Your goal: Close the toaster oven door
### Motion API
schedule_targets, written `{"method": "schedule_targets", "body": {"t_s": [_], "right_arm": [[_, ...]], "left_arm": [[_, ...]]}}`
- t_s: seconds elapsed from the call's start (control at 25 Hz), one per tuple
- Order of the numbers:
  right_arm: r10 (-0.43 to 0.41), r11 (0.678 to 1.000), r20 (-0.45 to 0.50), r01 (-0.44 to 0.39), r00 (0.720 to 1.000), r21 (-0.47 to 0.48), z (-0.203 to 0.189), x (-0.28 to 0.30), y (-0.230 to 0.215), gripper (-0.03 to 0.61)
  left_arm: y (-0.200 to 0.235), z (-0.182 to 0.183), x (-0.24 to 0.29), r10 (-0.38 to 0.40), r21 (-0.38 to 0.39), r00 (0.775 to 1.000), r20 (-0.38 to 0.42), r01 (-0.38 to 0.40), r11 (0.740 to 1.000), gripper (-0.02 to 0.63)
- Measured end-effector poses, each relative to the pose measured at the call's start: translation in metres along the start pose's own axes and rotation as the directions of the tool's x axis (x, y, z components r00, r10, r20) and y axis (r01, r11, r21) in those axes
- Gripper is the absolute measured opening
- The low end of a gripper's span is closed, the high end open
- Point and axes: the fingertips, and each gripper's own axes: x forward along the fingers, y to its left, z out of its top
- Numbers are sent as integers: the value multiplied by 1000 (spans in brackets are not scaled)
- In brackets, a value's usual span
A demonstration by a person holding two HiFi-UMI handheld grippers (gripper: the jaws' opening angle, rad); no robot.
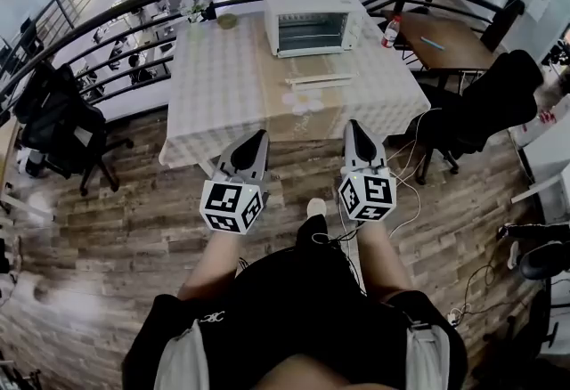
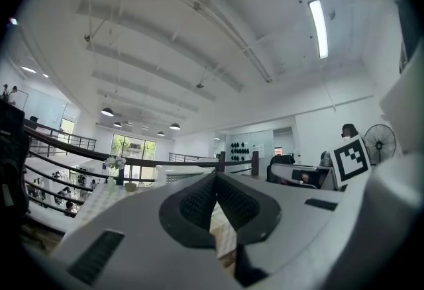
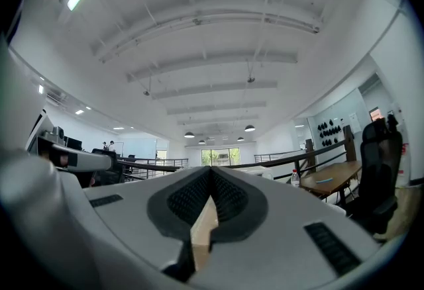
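The white toaster oven [image 1: 312,19] stands at the far end of a table with a checked cloth [image 1: 223,94]. Its glass front faces me; I cannot tell from here how the door stands. Both grippers hang before the table's near edge, well short of the oven. My left gripper [image 1: 259,137] is shut and holds nothing, and so is my right gripper [image 1: 355,125]. In the left gripper view the jaws [image 2: 215,177] meet at their tips, with the oven [image 2: 179,175] small beyond them. The right gripper view shows its jaws [image 3: 211,170] touching too, and the oven [image 3: 257,170] far off.
A long white strip [image 1: 319,79] and pale discs [image 1: 303,101] lie on the cloth. A flower vase [image 1: 196,2] and a small bowl [image 1: 227,20] stand at the far left corner. Black chairs [image 1: 62,125] [image 1: 481,103] flank the table. A bottle [image 1: 390,30] stands on the brown desk at right.
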Motion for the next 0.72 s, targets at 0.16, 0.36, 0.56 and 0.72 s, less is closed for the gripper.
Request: {"method": "schedule_targets", "body": {"t_s": [0.16,0.36,0.56,0.72], "right_arm": [[16,1000,2,-16,1000,10,-10,48,-22,-8],[33,999,10,-33,999,13,-13,112,-63,-8],[49,999,-6,-49,999,17,-19,177,-109,-8],[65,998,-22,-64,998,26,-27,220,-147,-6]], "left_arm": [[16,0,42,3,5,1000,4,-3,1000,12],[35,4,115,18,5,1000,10,-18,1000,12],[48,10,192,31,0,999,11,-31,1000,12],[52,10,250,45,4,999,-4,-45,999,12]]}}
